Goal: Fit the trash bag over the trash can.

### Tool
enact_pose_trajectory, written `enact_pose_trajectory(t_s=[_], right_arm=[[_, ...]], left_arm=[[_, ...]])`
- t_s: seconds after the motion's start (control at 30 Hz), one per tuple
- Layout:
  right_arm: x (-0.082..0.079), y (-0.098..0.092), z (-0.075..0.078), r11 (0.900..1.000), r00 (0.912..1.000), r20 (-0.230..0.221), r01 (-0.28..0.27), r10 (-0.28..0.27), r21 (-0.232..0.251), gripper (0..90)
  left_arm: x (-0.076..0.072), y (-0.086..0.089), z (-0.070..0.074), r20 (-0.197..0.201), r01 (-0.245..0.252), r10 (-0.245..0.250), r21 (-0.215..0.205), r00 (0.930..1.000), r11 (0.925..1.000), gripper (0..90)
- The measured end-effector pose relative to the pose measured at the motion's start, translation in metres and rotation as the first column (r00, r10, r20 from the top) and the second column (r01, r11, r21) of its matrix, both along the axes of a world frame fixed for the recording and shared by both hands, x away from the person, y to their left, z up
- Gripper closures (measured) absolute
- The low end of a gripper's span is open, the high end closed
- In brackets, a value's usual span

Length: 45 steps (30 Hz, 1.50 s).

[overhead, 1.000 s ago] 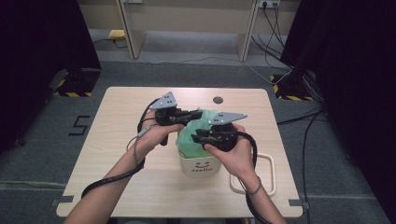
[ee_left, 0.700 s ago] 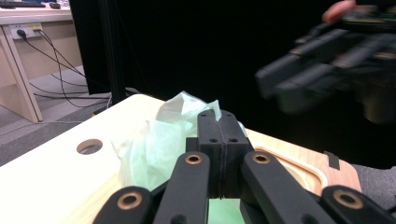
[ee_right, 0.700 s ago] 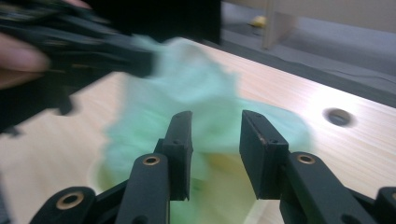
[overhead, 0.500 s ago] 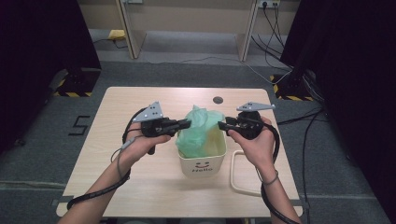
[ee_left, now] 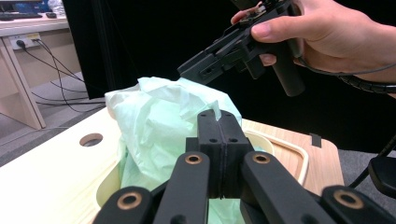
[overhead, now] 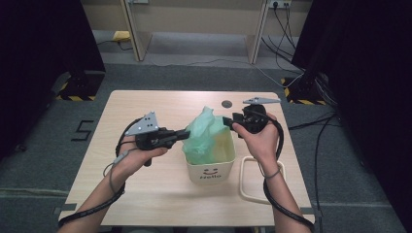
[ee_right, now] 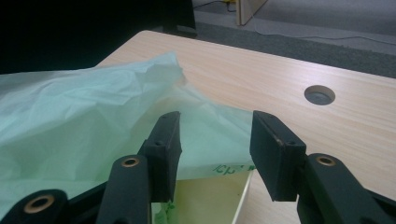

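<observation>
Now bag point(overhead: 204, 133) between grippers — left point(overhead: 186, 135) pinching.

Pale green bag point(overhead: 204, 131); cream bin point(overhead: 211, 167); black tongs point(overhead: 183, 136); light wood table point(overhead: 145, 194).

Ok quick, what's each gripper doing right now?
Left gripper: shut on the thin pale-green plastic bag.
Right gripper: open, jaws just been opening, bag edge between them unpinched.

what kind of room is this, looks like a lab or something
Probably a lab or recording room: a lone wooden table on grey carpet, black curtains at both sides, and loose cables running to a wall socket.
</observation>
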State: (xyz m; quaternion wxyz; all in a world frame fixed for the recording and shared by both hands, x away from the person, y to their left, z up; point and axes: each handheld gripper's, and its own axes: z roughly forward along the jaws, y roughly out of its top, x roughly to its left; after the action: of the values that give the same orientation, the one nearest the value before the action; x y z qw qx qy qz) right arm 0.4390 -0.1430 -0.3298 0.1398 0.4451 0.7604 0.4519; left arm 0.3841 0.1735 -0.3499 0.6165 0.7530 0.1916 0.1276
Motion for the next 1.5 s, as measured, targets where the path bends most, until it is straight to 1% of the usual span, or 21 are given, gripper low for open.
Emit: enact_pose_trajectory(t_s=[0.1,0.13,0.2,0.27,0.43,0.53,0.6,0.67,0.73,0.8,0.87,0.93,0.97,1.0,1.07,1.2,1.3,1.37,1.43,1.47,1.5], right_arm=[[-0.001,0.002,0.002,1.0,0.9998,0.006,-0.018,0.018,-0.011,53.4],[-0.001,0.003,0.002,1.0,0.9996,0.002,-0.027,0.027,-0.015,53.5],[-0.001,0.005,0.001,0.998,0.9987,-0.001,-0.052,0.052,-0.032,53.9],[-0.002,0.008,-0.002,0.997,0.9977,-0.006,-0.068,0.068,-0.042,54.5],[0.001,0.01,-0.01,0.995,0.9977,-0.024,-0.066,0.064,-0.077,54.8],[0.005,0.009,-0.014,0.995,0.998,-0.039,-0.053,0.051,-0.079,54.7],[0.007,0.009,-0.016,0.994,0.9981,-0.047,-0.045,0.041,-0.095,54.2],[0.01,0.009,-0.019,0.995,0.998,-0.055,-0.038,0.033,-0.093,53.7],[0.012,0.009,-0.02,0.996,0.998,-0.058,-0.03,0.025,-0.089,53.4],[0.013,0.009,-0.02,0.996,0.9981,-0.055,-0.032,0.028,-0.079,53.4],[0.016,0.012,-0.019,0.995,0.9979,-0.043,-0.051,0.047,-0.088,53.4],[0.018,0.015,-0.02,0.994,0.9971,-0.049,-0.062,0.058,-0.095,53.5],[0.019,0.017,-0.02,0.992,0.9969,-0.054,-0.064,0.058,-0.109,54.2],[0.02,0.019,-0.021,0.99,0.9963,-0.053,-0.074,0.068,-0.118,55.5],[0.023,0.022,-0.023,0.989,0.9951,-0.061,-0.085,0.078,-0.118,59.9],[0.027,0.022,-0.028,0.988,0.9947,-0.082,-0.074,0.063,-0.137,65.4],[0.029,0.02,-0.031,0.989,0.9944,-0.09,-0.066,0.055,-0.135,70.4],[0.03,0.019,-0.032,0.986,0.9944,-0.094,-0.064,0.049,-0.157,74.4],[0.031,0.019,-0.033,0.986,0.9936,-0.102,-0.064,0.049,-0.153,77.2],[0.031,0.019,-0.034,0.987,0.994,-0.1,-0.06,0.045,-0.152,81.2],[0.03,0.018,-0.034,0.987,0.9942,-0.099,-0.056,0.041,-0.149,83.2]], left_arm=[[-0.004,0.005,-0.001,-0.005,0.0,0.0,-0.007,1.0,1.0,89.1],[-0.005,0.007,-0.003,-0.008,-0.002,0.002,-0.012,1.0,0.9999,89.1],[-0.008,0.011,-0.005,-0.004,-0.008,0.008,0.002,1.0,1.0,89.1],[-0.008,0.016,-0.006,-0.004,-0.023,0.023,0.007,0.9997,0.9997,89.1],[-0.007,0.033,-0.008,-0.008,-0.05,0.05,0.001,0.9987,0.9988,89.0],[-0.007,0.039,-0.009,-0.013,-0.06,0.06,0.002,0.9981,0.9982,89.0],[-0.006,0.043,-0.011,-0.019,-0.071,0.071,0.006,0.9973,0.9975,88.9],[-0.004,0.046,-0.015,-0.024,-0.091,0.091,0.008,0.9955,0.9958,88.9],[-0.003,0.049,-0.018,-0.033,-0.101,0.101,0.007,0.9943,0.9949,88.9],[-0.002,0.051,-0.021,-0.041,-0.102,0.103,0.008,0.9939,0.9947,88.9],[0.0,0.051,-0.023,-0.05,-0.104,0.105,0.017,0.9932,0.9944,88.8],[0.001,0.05,-0.025,-0.053,-0.11,0.111,0.021,0.9924,0.9937,88.9],[0.002,0.05,-0.026,-0.053,-0.111,0.112,0.023,0.9923,0.9936,88.8],[0.003,0.051,-0.026,-0.054,-0.112,0.113,0.022,0.9921,0.9935,88.8],[0.005,0.052,-0.028,-0.059,-0.12,0.121,0.02,0.9908,0.9925,88.8],[0.009,0.058,-0.033,-0.069,-0.136,0.138,0.024,0.9881,0.9904,88.8],[0.013,0.064,-0.036,-0.08,-0.146,0.148,0.021,0.9858,0.989,88.8],[0.017,0.067,-0.038,-0.089,-0.157,0.158,0.014,0.9834,0.9875,88.7],[0.022,0.072,-0.041,-0.102,-0.177,0.177,0.01,0.979,0.9842,88.7],[0.024,0.074,-0.042,-0.106,-0.187,0.186,0.007,0.9767,0.9824,88.8],[0.027,0.077,-0.043,-0.112,-0.198,0.198,0.005,0.9738,0.9801,88.8]])
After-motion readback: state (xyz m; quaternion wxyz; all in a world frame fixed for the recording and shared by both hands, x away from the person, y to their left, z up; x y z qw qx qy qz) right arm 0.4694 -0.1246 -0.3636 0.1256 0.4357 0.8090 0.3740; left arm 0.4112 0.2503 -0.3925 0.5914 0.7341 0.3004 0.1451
